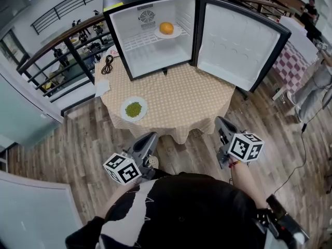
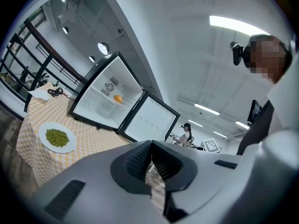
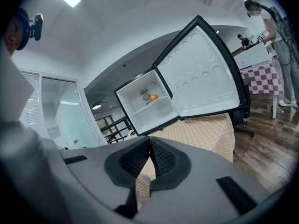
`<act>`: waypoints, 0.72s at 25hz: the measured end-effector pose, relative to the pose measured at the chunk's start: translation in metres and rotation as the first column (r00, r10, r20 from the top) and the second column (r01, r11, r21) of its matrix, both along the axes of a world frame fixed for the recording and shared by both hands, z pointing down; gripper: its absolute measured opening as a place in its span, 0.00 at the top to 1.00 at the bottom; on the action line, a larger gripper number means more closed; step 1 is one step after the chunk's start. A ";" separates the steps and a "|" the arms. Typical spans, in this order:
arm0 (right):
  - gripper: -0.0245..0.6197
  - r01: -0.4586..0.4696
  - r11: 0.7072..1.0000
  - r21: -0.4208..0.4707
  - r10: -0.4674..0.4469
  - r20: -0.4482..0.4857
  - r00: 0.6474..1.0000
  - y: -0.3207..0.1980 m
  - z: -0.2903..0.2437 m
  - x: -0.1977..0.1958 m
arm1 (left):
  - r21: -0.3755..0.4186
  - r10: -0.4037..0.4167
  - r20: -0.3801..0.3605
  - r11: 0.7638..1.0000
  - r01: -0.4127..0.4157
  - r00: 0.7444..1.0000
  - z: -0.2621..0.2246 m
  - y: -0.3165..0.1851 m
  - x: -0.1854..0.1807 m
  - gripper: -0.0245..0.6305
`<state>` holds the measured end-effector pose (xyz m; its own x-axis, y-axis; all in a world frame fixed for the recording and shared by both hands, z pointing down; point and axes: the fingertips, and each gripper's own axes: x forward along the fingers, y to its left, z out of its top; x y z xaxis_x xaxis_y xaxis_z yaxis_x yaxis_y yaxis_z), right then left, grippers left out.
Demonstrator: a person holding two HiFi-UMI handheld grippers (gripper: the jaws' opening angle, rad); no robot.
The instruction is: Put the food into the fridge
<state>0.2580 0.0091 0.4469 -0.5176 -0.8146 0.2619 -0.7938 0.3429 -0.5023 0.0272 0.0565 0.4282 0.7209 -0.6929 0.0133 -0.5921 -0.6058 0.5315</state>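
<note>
the small fridge (image 1: 155,56) is sitting at the far side of the surface (image 1: 197,100), which is carrying a yellow checked cloth. its door (image 1: 238,40) is standing wide open to the right. inside, an orange (image 1: 166,28) is resting on a white plate (image 1: 177,33) on the wire shelf (image 1: 140,40).

out on the surface, near its front left edge and well apart from the fridge, a second plate (image 1: 124,114) is holding a heap of green food (image 1: 133,109). these are looking like peas or beans, though they are too small to tell for sure. a black cable (image 1: 107,65) is lying coiled at the far left corner, just beside the fridge.

the person is holding both grippers low in front of the body, over the wooden floor (image 1: 78,139) and short of the surface's near edge. the left gripper (image 1: 149,140) is pointing toward the plate of green food, its jaws pressed together with nothing between them. the right gripper (image 1: 222,123) is pointing toward the open fridge, its jaws likewise closed and empty.
</note>
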 end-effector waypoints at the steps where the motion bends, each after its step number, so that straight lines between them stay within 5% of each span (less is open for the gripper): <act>1: 0.93 0.004 1.000 -0.004 -0.004 -0.001 1.000 0.005 0.002 0.001 | -0.002 -0.003 0.001 1.000 0.003 1.000 0.001 0.006 0.002 0.94; 18: 0.94 0.038 0.997 -0.068 -0.037 0.010 0.999 0.055 0.047 0.007 | -0.080 -0.025 0.029 0.996 0.027 0.999 0.037 0.060 0.019 0.94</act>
<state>0.2648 0.0640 0.4943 -0.5502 -0.7748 0.3113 -0.7763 0.3372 -0.5326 0.0459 0.1166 0.4656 0.7014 -0.7071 0.0892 -0.6222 -0.5464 0.5606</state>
